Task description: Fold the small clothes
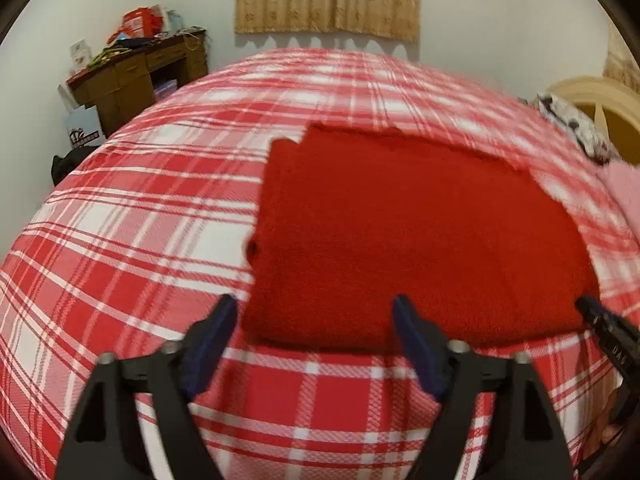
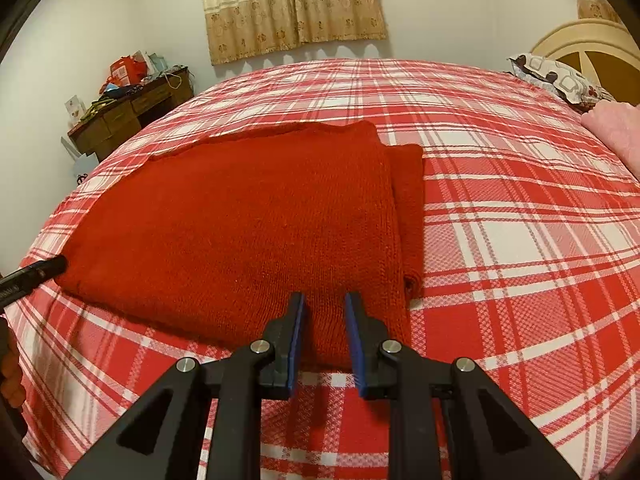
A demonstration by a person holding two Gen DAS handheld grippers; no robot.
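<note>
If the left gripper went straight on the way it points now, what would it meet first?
Most likely the near edge of the folded red knitted garment, which lies just beyond the left gripper and its wide-open jaws; depth is uncertain in this blurred fisheye view.

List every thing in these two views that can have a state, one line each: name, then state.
Red knitted sweater: folded, lying flat on the bed.
Left gripper: open, jaws wide at the sweater's near edge, nothing between the pads.
Right gripper: jaws narrow, knit fabric between them; grip uncertain.
Plaid bedsheet: spread flat.
Curtain: drawn closed.
Wooden desk: cluttered on top.
</note>
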